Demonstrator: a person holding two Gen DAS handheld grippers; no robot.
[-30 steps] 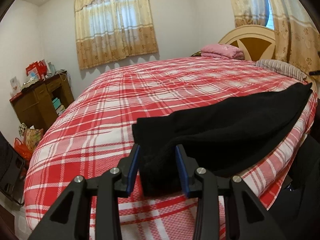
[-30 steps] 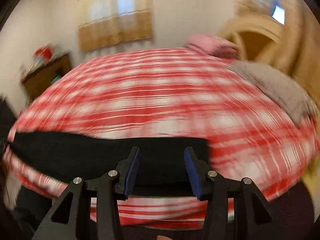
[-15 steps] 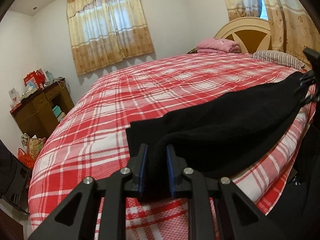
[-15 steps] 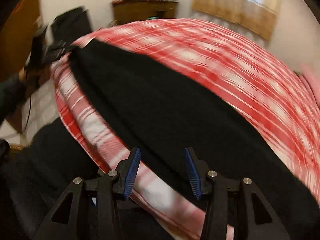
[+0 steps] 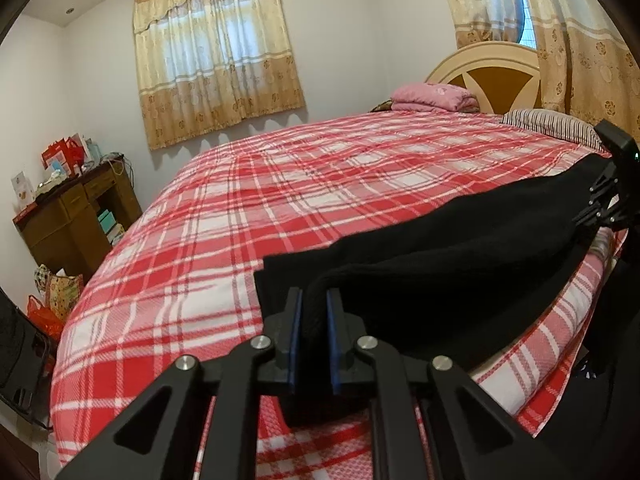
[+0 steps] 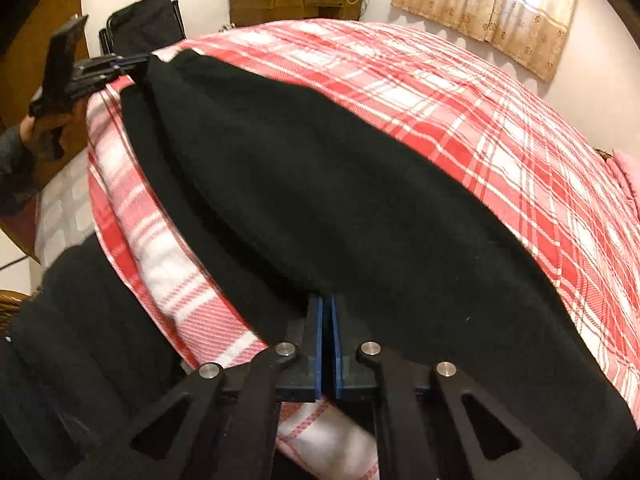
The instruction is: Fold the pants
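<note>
Black pants lie along the near edge of a bed with a red plaid cover. My left gripper is shut on a raised fold at the pants' left end, with black cloth pinched between its blue pads. In the right wrist view the pants stretch away toward the left gripper, which a hand holds. My right gripper is shut on the near edge of the pants, pads almost together. The left wrist view shows the right gripper at the pants' far right end.
A headboard, a folded pink blanket and a striped pillow mark the bed's head. A wooden desk with clutter and bags stands by the wall. A black chair is beyond the bed's corner.
Both grippers went from open to shut on the pants. The right gripper swung over from the middle of the bed's edge to the pants' right end and rolled. The left end's cloth has risen a little.
</note>
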